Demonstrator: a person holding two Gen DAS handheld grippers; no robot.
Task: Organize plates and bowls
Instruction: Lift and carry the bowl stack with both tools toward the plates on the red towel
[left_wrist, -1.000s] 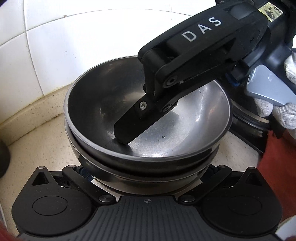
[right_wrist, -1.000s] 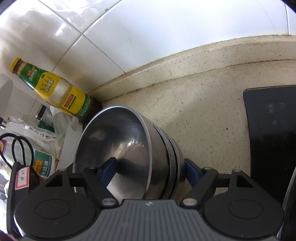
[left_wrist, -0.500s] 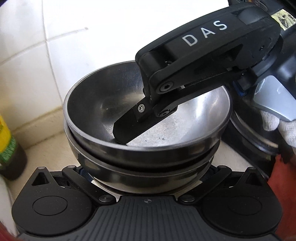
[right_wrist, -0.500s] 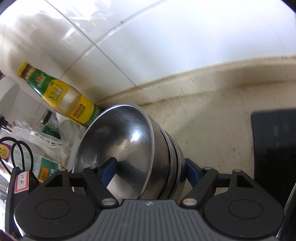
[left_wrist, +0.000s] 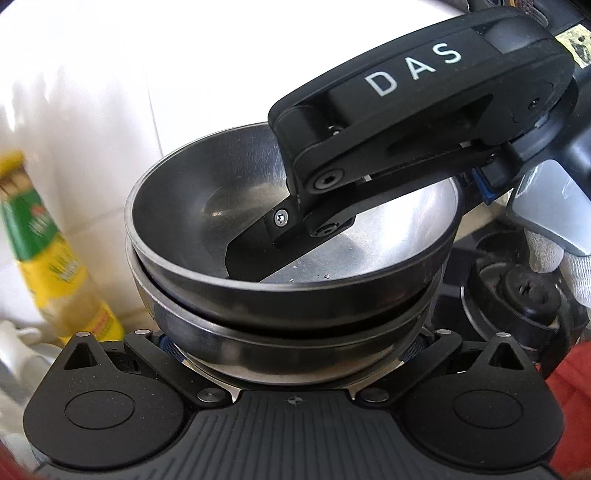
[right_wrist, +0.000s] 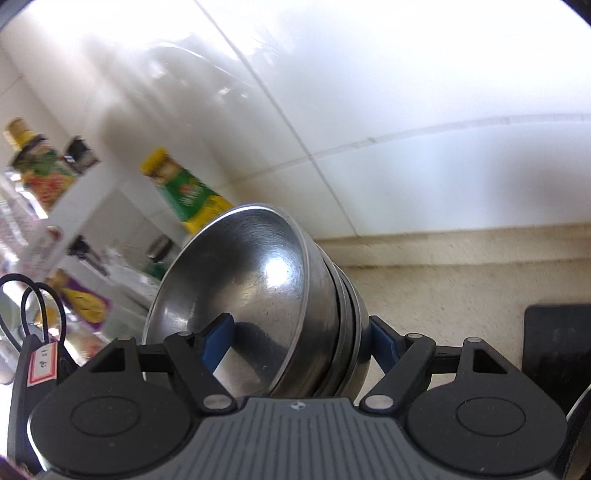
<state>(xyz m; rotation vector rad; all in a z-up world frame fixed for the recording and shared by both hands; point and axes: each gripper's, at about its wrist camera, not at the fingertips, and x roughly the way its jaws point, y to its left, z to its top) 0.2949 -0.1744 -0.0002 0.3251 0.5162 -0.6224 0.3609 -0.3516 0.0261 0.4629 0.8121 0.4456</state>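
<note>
Bowl stack clear of worktop, near wall. Left hand-held gripper clamps its lower sides; right hand-held gripper clamps across its wall, one finger inside top bowl.

Silver steel bowls, green-yellow bottle, speckled beige counter

Speckled beige tabletop meets white tiled wall. Black mat flat at its right edge. Green-and-yellow bottle upright near the corner, its base hidden, probably standing on it.
</note>
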